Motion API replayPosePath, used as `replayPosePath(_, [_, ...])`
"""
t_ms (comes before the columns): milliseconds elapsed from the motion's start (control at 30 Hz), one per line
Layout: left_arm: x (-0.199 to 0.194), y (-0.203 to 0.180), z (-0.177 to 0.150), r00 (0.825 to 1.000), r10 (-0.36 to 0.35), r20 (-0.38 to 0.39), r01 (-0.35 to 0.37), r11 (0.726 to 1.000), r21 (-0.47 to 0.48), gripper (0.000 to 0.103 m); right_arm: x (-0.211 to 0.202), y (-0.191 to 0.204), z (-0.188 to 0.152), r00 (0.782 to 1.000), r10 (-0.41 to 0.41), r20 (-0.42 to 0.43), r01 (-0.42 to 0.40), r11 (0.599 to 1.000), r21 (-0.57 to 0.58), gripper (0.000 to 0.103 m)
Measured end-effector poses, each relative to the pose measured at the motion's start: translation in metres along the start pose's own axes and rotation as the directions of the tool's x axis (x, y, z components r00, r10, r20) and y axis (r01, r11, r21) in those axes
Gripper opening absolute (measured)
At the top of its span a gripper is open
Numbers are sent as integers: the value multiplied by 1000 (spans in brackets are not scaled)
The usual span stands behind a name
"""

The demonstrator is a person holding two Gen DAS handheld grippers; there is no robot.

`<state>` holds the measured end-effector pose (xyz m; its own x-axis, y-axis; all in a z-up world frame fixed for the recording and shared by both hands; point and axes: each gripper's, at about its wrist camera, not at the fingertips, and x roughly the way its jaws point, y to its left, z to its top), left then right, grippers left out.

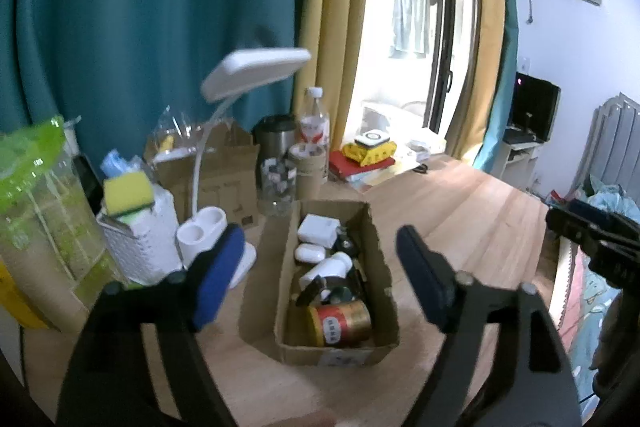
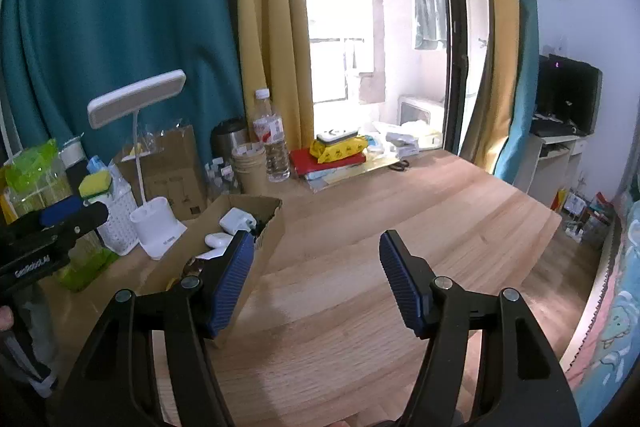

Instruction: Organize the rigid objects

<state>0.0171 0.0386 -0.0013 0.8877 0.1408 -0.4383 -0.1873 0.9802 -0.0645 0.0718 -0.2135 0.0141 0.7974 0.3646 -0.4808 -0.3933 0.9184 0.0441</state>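
Both tools wide and empty above the light wooden desk point(image 2: 360, 227)

We hold the left tool point(image 1: 320, 275) and right tool point(image 2: 316, 279) over the open brown cardboard box point(image 1: 380, 259); its red-and-gold tin point(image 1: 340, 323) and white charger block point(image 1: 318, 231) sit crowded, so a low pass could clip the ragged rim.

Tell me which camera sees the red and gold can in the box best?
The left wrist view. It looks down into the cardboard box, so the red and gold can shows lying at the near end. In the right wrist view, the box is seen from the side and that gripper's left finger covers the near end, hiding the can.
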Motion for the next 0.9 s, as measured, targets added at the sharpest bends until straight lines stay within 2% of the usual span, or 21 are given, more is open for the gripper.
replayPosePath(67, [-9, -4, 4, 1000, 11, 18, -12, 1000, 11, 90, -6, -3, 3, 1000, -14, -3, 14, 1000, 11, 69])
replayPosePath(200, [-21, -11, 10, 999, 20, 46, -21, 999, 25, 95, -16, -4, 10, 1000, -21, 4, 21, 1000, 13, 70])
replayPosePath(300, [-25, -16, 13, 999, 14, 50, -15, 999, 31, 97, -21, -5, 13, 999, -38, 5, 38, 999, 13, 87])
replayPosePath(600, [-33, -22, 21, 997, -30, 72, 28, 999, 27, 98, -33, -14, 20, 998, -58, 39, 57, 998, 26, 87])
replayPosePath(900, [-33, -25, 25, 997, -37, 74, 35, 999, 33, 98, -33, -15, 21, 998, -60, 38, 59, 998, 27, 87])
